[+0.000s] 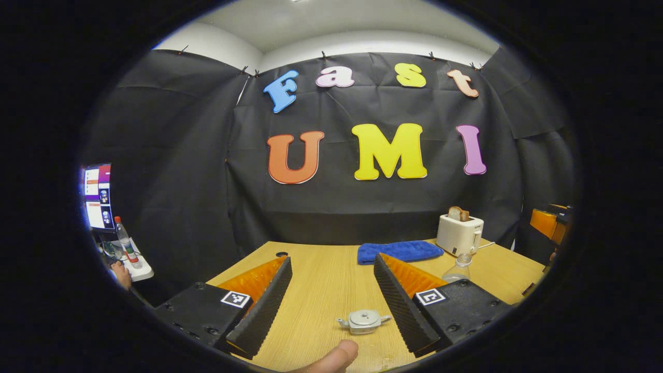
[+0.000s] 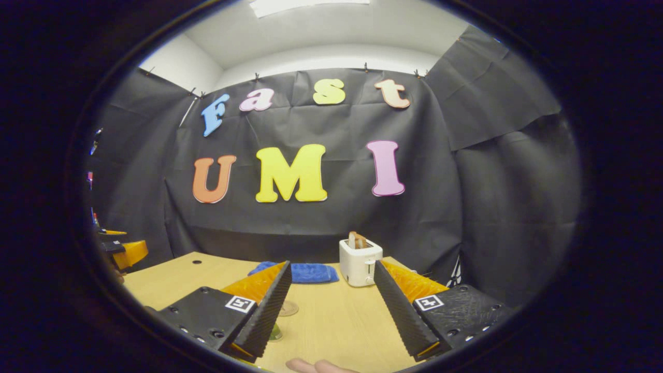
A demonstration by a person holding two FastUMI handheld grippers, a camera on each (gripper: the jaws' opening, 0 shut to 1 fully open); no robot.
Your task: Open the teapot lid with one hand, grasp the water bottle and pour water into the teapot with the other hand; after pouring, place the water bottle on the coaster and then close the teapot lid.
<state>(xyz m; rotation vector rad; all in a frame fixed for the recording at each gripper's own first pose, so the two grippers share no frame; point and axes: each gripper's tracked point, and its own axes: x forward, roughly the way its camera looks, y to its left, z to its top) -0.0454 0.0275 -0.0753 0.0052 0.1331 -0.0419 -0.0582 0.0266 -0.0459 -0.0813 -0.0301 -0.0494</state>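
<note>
Left gripper view: left gripper [image 1: 331,305] hangs level above the wooden table [image 1: 321,280], jaws spread wide and empty. The small grey teapot [image 1: 363,321] sits ahead and low between the fingers, nearer the right-hand one, lid in place. The clear water bottle [image 1: 460,267] stands just past the right-hand finger, partly hidden by it; a blue cloth [image 1: 399,251] and a white toaster [image 1: 459,234] lie farther ahead. A fingertip [image 1: 334,358] of the holding hand shows at the bottom edge. Right gripper view: right gripper [image 2: 331,305] also level, jaws wide, holding nothing; a round coaster [image 2: 288,309] lies just beside its left-hand finger. Risks, as I judge them: the lid knob is small, so an off-centre pinch could slip or drag the light pot; the bottle stands near the teapot, so a wide reach could knock it over; pouring into so small an opening invites spills.
</note>
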